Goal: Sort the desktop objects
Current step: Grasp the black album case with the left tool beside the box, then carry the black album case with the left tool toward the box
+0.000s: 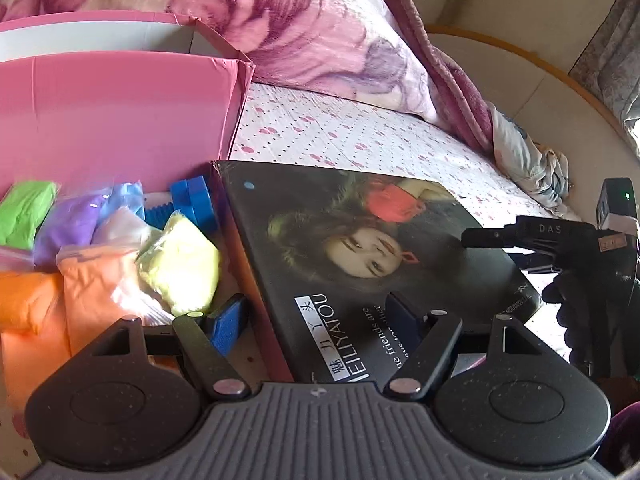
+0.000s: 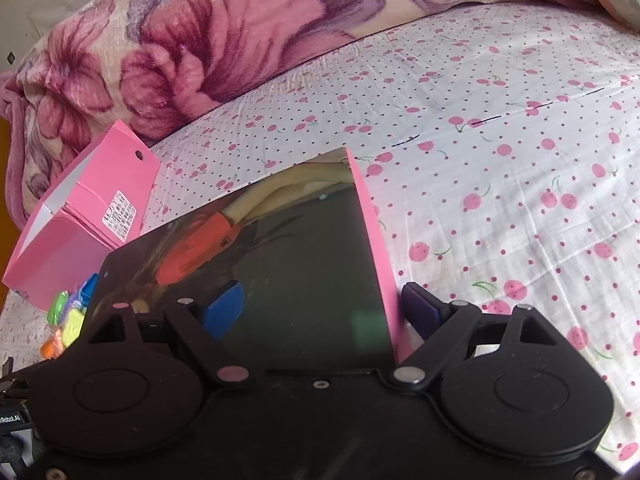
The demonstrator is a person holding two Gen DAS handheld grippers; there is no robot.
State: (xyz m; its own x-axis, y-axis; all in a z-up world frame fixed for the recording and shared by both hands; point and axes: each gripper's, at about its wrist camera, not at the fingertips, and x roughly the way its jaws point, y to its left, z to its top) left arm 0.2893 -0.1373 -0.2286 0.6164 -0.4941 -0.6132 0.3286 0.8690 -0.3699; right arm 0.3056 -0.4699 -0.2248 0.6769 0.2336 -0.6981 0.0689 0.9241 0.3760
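A flat dark box lid (image 1: 360,248) printed with a woman's face lies on the bed; it also shows in the right wrist view (image 2: 288,264) with a pink side edge. My left gripper (image 1: 320,316) is open, its fingers straddling the lid's left edge. My right gripper (image 2: 320,304) is open astride the lid's right edge, and shows at the right of the left wrist view (image 1: 496,238). Several coloured clay bags (image 1: 104,248) and a blue plastic piece (image 1: 192,204) lie left of the lid.
An open pink box (image 1: 112,120) stands behind the bags; it also shows in the right wrist view (image 2: 92,216). A flowered blanket (image 2: 192,52) runs along the back. The cherry-print sheet (image 2: 500,160) spreads to the right.
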